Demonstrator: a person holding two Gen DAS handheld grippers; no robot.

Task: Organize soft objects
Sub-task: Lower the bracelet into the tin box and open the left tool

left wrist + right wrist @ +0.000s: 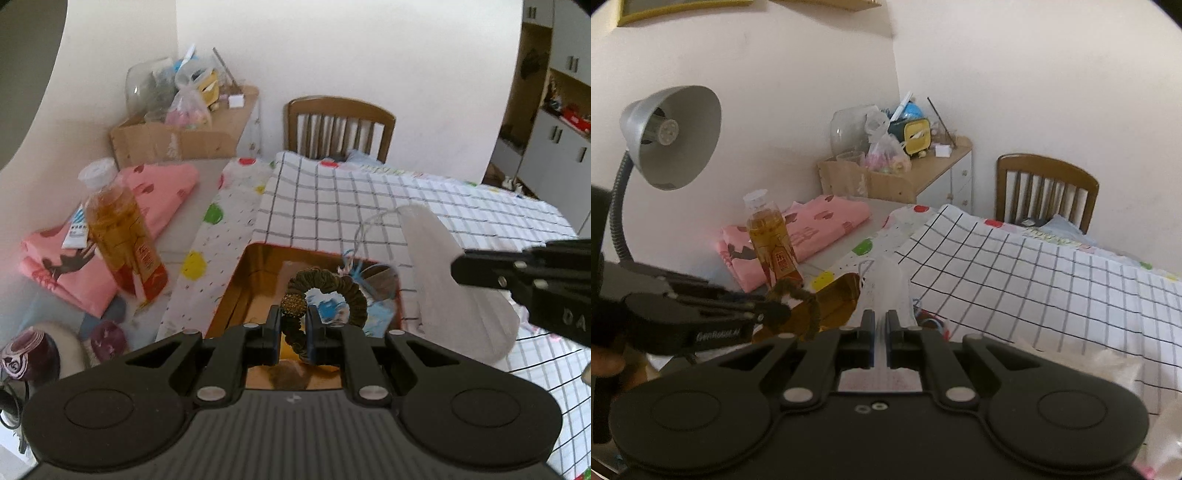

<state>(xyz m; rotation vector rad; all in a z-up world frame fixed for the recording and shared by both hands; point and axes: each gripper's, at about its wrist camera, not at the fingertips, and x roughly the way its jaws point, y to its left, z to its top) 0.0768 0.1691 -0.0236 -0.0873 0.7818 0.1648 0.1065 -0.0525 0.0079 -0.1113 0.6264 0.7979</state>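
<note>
Only the right wrist view shows the lamp (674, 136) beside the left claw (759, 314).

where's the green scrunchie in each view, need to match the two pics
Left wrist: scrunchie low centre, pinched in the left gripper over the gold tin.
Right wrist: scrunchie left of centre, at the left gripper's tip.
Shared landmark: amber bottle.

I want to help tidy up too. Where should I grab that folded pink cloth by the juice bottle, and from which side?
Take the pink cloth at its thick folded edge facing the camera, where the layers stack up. Come in from that near side, low and level, so the claw closes over all the layers together. The bottle stands right in front of one end, so probably aim for the free end.
</note>
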